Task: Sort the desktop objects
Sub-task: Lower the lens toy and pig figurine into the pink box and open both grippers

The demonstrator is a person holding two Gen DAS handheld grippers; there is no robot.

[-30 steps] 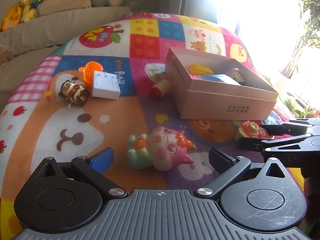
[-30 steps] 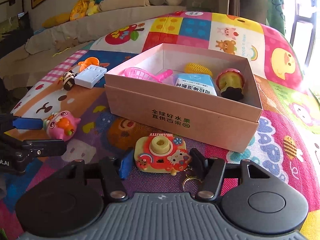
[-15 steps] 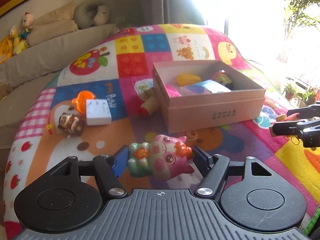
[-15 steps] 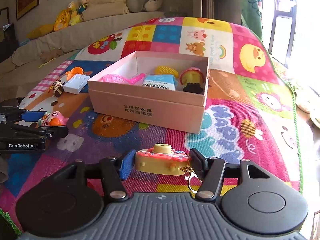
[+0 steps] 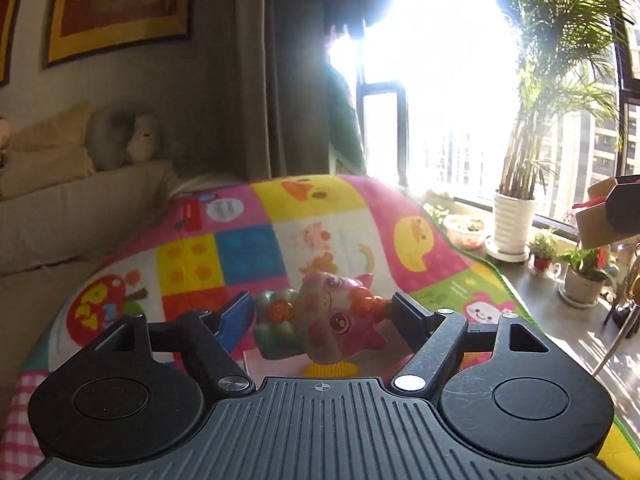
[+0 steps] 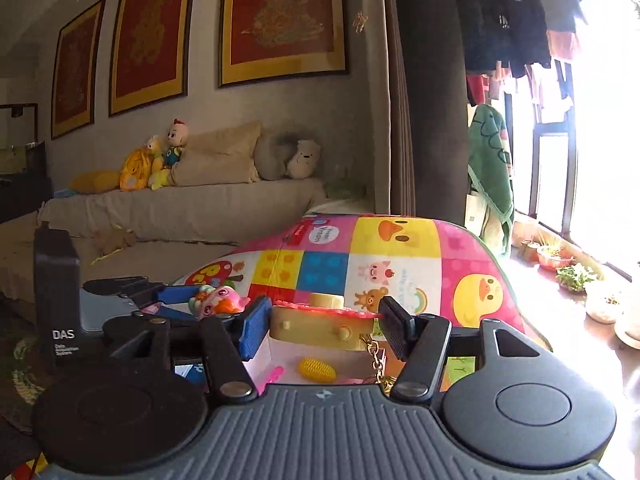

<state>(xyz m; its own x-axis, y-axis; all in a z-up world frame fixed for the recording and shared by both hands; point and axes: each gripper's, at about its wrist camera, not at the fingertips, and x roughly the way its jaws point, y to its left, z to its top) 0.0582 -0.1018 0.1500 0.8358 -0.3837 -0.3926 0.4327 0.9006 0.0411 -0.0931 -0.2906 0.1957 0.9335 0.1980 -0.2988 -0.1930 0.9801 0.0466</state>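
My left gripper (image 5: pixel 320 316) is shut on a pink and green pig toy (image 5: pixel 320 320) and holds it in the air above the pink box, whose inside (image 5: pixel 280 364) and a yellow corn toy (image 5: pixel 330 369) show just below it. My right gripper (image 6: pixel 324 322) is shut on a yellow and red toy camera (image 6: pixel 320 326) with a dangling key chain (image 6: pixel 376 360), also above the box (image 6: pixel 304 356), where the corn toy (image 6: pixel 317 370) lies. The left gripper with the pig (image 6: pixel 218 300) shows at the left of the right wrist view.
The colourful play mat (image 5: pixel 280 240) covers the surface below and ahead. A beige sofa (image 6: pixel 180 208) with plush toys stands behind. Potted plants (image 5: pixel 514 216) line the window sill at the right. Most of the box and the other toys are out of view.
Both grippers have lifted their toys off the mat and moved forward over the open box. The cameras now look higher, toward the wall and window.
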